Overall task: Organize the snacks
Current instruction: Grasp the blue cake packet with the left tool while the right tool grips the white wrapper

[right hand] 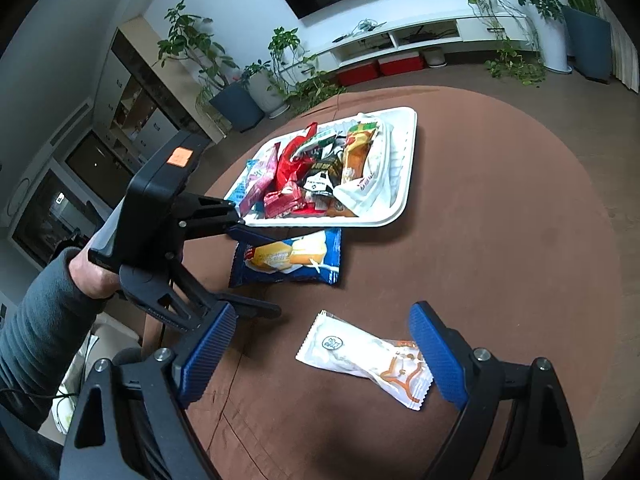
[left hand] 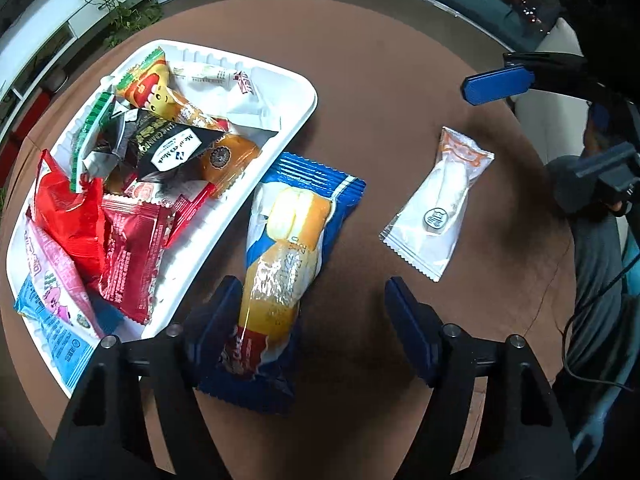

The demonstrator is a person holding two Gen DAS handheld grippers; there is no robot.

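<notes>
A white tray (left hand: 296,120) holds several snack packets on a round brown table; it also shows in the right wrist view (right hand: 404,184). A blue bread packet (left hand: 288,240) lies beside the tray, its near end between my left gripper's (left hand: 308,312) open fingers; it also shows in the right wrist view (right hand: 292,258). A white packet with orange print (left hand: 440,200) lies to the right. In the right wrist view this white packet (right hand: 368,360) lies between the open fingers of my right gripper (right hand: 320,356). My left gripper (right hand: 256,272) shows there, open over the blue packet.
The brown table (left hand: 380,60) has a curved far edge. Potted plants (right hand: 256,80), a white TV shelf (right hand: 420,36) and red boxes (right hand: 380,68) stand beyond the table. The person's grey sleeve (right hand: 36,320) is at the left.
</notes>
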